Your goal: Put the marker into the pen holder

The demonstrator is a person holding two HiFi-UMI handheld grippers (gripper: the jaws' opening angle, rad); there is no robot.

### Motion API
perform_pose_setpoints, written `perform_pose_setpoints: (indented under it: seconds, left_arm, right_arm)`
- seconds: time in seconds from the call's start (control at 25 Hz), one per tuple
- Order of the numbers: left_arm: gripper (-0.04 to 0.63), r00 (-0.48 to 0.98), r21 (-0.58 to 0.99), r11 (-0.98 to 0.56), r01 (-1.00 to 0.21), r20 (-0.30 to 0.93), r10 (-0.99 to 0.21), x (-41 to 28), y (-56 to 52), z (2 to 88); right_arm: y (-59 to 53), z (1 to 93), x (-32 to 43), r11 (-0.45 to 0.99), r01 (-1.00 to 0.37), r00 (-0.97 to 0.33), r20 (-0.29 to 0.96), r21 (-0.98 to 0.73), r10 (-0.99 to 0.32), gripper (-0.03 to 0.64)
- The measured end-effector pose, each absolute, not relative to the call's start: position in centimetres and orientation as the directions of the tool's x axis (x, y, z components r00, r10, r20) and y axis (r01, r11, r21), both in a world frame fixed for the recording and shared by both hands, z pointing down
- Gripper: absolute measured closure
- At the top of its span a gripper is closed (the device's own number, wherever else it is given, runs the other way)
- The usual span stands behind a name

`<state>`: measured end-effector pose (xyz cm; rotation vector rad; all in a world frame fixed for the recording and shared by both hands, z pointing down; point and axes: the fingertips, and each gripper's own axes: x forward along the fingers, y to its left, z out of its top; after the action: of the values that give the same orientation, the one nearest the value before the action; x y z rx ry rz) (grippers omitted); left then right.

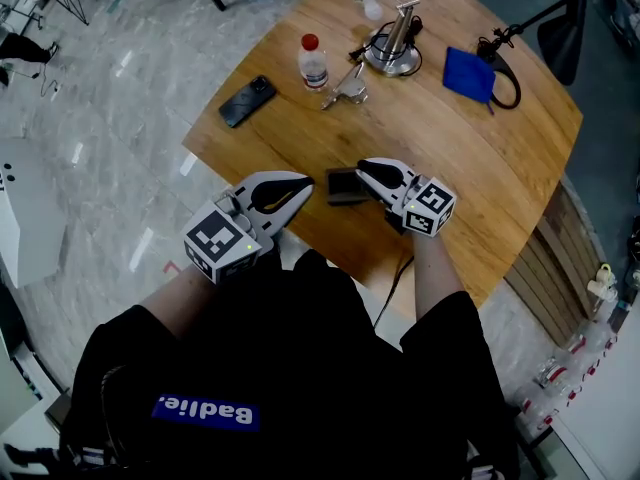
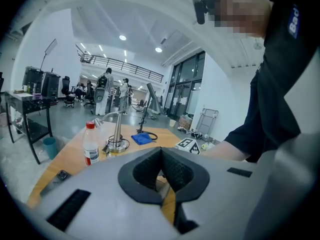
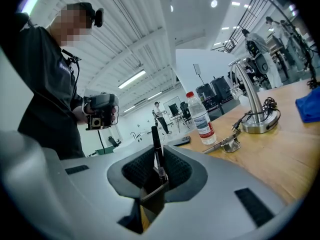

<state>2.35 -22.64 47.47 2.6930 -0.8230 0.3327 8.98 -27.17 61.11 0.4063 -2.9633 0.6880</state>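
Observation:
A black marker (image 3: 155,143) stands upright with its lower end inside the dark square pen holder (image 3: 152,200). In the right gripper view it sits where the two jaw pads meet, and my right gripper (image 3: 158,155) is shut on the marker. In the head view the pen holder (image 1: 345,186) rests on the wooden table (image 1: 470,188) near its front edge, with the right gripper (image 1: 363,169) tipped over its right side. My left gripper (image 1: 303,182) hovers just left of the holder, shut with nothing in it (image 2: 161,151).
Farther back on the table are a water bottle (image 1: 313,62), a black phone (image 1: 247,100), a desk lamp (image 1: 392,48) with a coiled cable, a metal clip (image 1: 347,89) and a blue cloth (image 1: 469,73). The table's front edge lies right at my body.

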Motion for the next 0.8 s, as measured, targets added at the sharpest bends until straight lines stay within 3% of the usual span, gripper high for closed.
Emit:
perform_pose_setpoints:
  seconds: [0.32,0.8]
  left_arm:
    - [0.586,0.841,0.219,-0.821,-0.527,0.276,-0.466,2.0,-21.5,46.5]
    - [0.587,0.930,0.221,-0.909,-0.352,0.191,-0.314,-4.0,-16.3,44.1]
  right_arm:
    - [-26.7,59.3,9.7,0.843,-0.334,-0.942,0.142,-0.422,-0.303,0.546]
    - [-21.0,50.5,8.1,0.733,-0.602,-0.791,0.109,-0.315,-0.602,0.547]
